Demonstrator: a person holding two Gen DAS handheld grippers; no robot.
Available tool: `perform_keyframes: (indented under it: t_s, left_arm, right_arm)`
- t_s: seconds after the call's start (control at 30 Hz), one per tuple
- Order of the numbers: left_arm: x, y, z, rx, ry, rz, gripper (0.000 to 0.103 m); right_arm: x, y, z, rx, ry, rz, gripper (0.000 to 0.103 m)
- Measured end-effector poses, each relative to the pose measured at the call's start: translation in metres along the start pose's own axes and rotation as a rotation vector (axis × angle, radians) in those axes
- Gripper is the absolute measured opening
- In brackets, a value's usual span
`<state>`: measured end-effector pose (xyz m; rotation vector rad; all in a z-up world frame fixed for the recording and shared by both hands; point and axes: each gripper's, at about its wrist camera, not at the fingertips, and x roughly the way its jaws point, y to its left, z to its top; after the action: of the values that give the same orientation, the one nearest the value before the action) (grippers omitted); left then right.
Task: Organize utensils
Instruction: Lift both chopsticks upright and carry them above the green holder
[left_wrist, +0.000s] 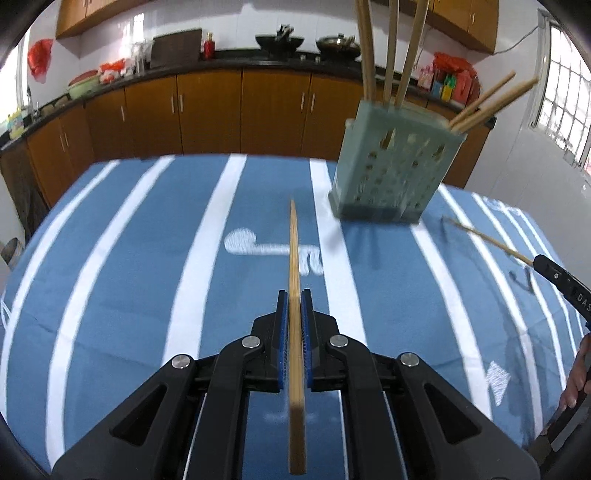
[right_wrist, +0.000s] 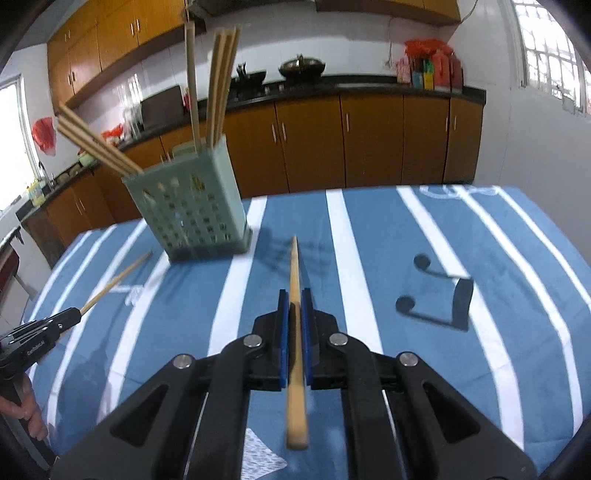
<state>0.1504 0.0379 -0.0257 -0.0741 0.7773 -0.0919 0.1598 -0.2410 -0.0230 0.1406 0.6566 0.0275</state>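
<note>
Each pair of tongs is clamped on one chopstick, and both sticks point forward along the fingers with their thin tips ahead. The left tongs (left_wrist: 294, 314) grip the left chopstick (left_wrist: 293, 266) near its middle, its thick end trailing back toward the camera. The right tongs (right_wrist: 294, 314) grip the right chopstick (right_wrist: 294, 273) the same way. The holder (left_wrist: 395, 173), a pale green perforated box, stands upright on the striped cloth of the counter (left_wrist: 147, 258) and already carries several chopsticks, some upright and some leaning out over one corner. From the left tongs it lies ahead and to the right; from the right tongs it lies ahead and to the left, so it sits between the two, farther out. Neither tip is over the opening: both sticks lie nearly level and low, while the holder's mouth faces up. Which hand is nearer I cannot tell. Judging from this, the next move would call for lifting one stick, tipping it toward upright, and bringing its tip above the rim before letting go; the leaning sticks could get in the way.
</note>
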Motion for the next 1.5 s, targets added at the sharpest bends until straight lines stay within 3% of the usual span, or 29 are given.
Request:
perform_keyframes:
  t_s: [0.43,0.77,1.03,1.3,1.5]
  left_arm:
    - [-0.053,-0.009,0.04,0.035,-0.182,-0.023,0.007]
    - [-0.064,-0.017,0.053,0.08,-0.221,-0.038,0.007]
    - [-0.09,-0.031,0.075,0.102,-0.296,-0.102,0.007]
    - [-0.117,-0.055,0.112,0.095,-0.467,-0.169,0.007]
    - [-0.115,-0.066,0.155,0.027,-0.587,-0.175,0.007]
  right_arm:
    - [-0.046,0.004,0.033,0.009,-0.178,0.032,0.008]
    - [-0.058,0.006,0.049,0.004,-0.238,0.043,0.008]
    - [-0.096,0.017,0.087,0.004,-0.35,0.135,0.008]
    - [-0.127,0.034,0.125,0.003,-0.503,0.206,0.008]
    - [-0.121,0.047,0.152,-0.006,-0.573,0.223,0.008]
